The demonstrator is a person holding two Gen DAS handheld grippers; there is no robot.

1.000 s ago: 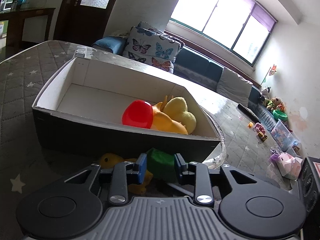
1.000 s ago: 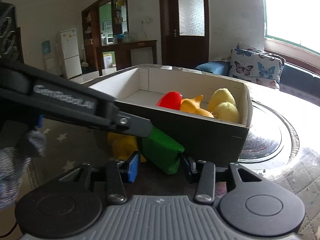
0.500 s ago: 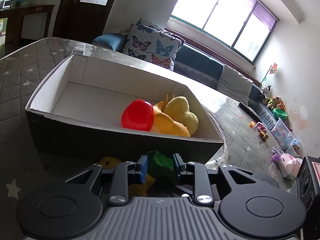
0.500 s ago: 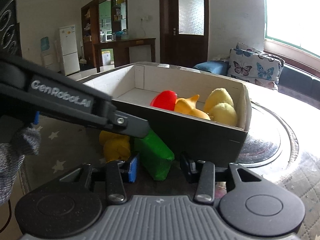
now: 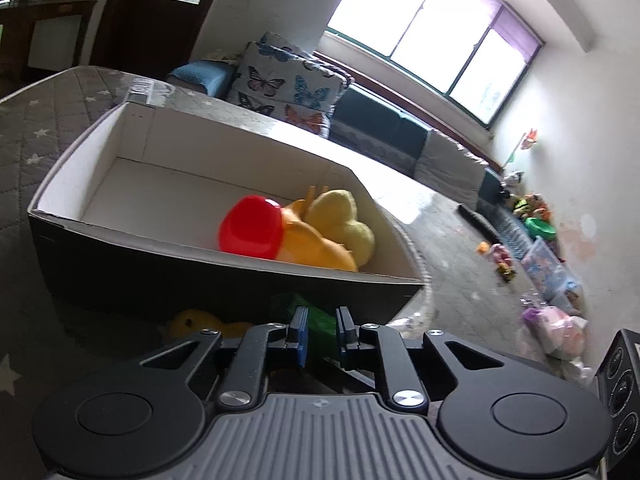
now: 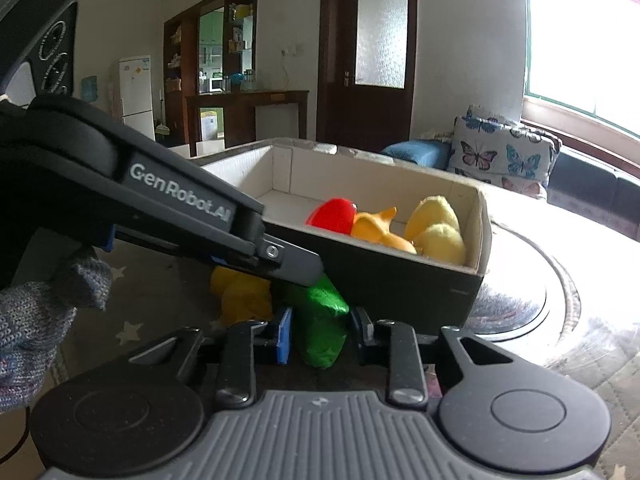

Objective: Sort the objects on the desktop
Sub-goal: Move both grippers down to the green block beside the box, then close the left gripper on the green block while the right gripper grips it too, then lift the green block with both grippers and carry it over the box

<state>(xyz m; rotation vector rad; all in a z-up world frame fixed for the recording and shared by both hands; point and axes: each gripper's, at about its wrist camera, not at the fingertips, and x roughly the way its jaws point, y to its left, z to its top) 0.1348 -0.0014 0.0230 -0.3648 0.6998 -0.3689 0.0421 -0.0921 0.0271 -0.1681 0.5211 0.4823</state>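
A: So, your left gripper [image 5: 319, 330] and right gripper [image 6: 322, 330]?
B: Both have just closed on the green block [image 6: 322, 322], at the box's [image 6: 400, 280] 6 o'clock, beside the yellow toy [image 6: 244, 298].

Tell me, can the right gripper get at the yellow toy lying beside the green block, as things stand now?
Probably not: the right gripper is shut on the green block, and the left gripper lies across the yellow toy.
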